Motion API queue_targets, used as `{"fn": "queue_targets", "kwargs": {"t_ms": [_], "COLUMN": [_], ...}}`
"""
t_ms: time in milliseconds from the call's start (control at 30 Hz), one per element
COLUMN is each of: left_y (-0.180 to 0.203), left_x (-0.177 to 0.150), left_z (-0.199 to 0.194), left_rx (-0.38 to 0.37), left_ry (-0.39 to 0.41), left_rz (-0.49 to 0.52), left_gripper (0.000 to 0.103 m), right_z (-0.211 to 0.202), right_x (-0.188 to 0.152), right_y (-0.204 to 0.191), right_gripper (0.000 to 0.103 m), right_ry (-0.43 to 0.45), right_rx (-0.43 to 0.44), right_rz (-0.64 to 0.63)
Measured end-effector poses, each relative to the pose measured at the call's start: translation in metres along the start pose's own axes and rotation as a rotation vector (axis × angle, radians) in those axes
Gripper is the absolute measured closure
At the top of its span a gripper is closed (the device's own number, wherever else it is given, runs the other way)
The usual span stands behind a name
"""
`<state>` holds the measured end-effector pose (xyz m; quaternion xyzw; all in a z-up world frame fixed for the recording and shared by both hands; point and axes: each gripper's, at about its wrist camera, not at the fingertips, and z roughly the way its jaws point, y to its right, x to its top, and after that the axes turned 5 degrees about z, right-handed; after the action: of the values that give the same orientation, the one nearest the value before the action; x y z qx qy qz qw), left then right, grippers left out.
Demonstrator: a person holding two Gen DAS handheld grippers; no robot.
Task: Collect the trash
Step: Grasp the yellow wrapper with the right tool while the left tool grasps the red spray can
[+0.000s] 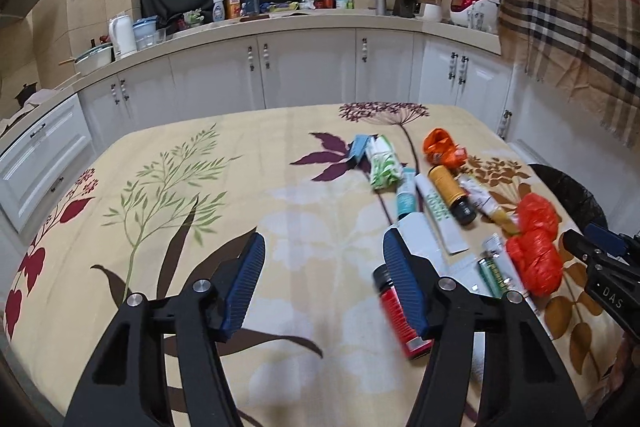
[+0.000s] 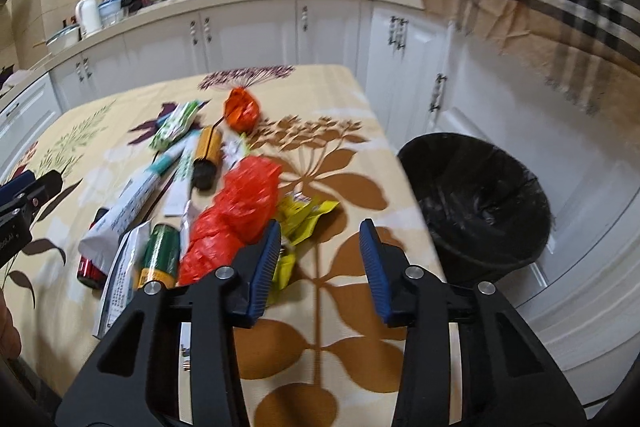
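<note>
Both grippers empty, jaws apart: we slide the right gripper (image 2: 318, 267) left onto the yellow wrapper (image 2: 302, 217) touching its left pad, clamp, swing to the bin (image 2: 476, 203) at right; left gripper (image 1: 322, 283) takes the red bottle (image 1: 396, 311) behind its right pad.

Tabletop (image 2: 340, 347): holds a heap of trash on its right half.
Bin (image 2: 476, 203): on the floor, just beside the tabletop's right edge.
Crumpled bag (image 2: 240, 211): in the heap, nearest the bin.
Counter (image 1: 280, 23): behind the tabletop.
</note>
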<state>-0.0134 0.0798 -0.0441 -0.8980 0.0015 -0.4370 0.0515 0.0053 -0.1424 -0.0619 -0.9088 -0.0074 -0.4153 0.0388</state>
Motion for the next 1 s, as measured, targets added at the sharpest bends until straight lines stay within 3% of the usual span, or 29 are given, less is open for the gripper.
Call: {"fn": "queue_targets", "kwargs": {"t_ms": [133, 400, 633, 867, 1000], "left_y": [-0.007, -0.011, -0.009, -0.003, 0.000], "left_x": [-0.005, -0.009, -0.010, -0.011, -0.012], "left_z": [0.006, 0.013, 0.014, 0.015, 0.015], "left_rx": [0.000, -0.013, -0.018, -0.027, -0.031], "left_ry": [-0.026, -0.053, -0.053, -0.064, -0.070], "left_rz": [-0.015, -0.027, -0.022, -0.017, -0.016], "left_gripper": [0.043, 0.043, 0.043, 0.043, 0.043], "right_z": [0.009, 0.018, 0.017, 0.026, 0.027], "right_x": [-0.001, 0.001, 0.003, -0.002, -0.005], "right_y": [-0.010, -0.006, 0.000, -0.003, -0.001], "right_gripper": [0.064, 0.084, 0.084, 0.080, 0.086], "right_ry": [-0.039, -0.087, -0.080, -0.114, -0.114], "right_rx": [0.004, 0.058, 0.020, 0.056, 0.065], "right_rz": [-0.028, 0.001, 0.005, 0.010, 0.024]}}
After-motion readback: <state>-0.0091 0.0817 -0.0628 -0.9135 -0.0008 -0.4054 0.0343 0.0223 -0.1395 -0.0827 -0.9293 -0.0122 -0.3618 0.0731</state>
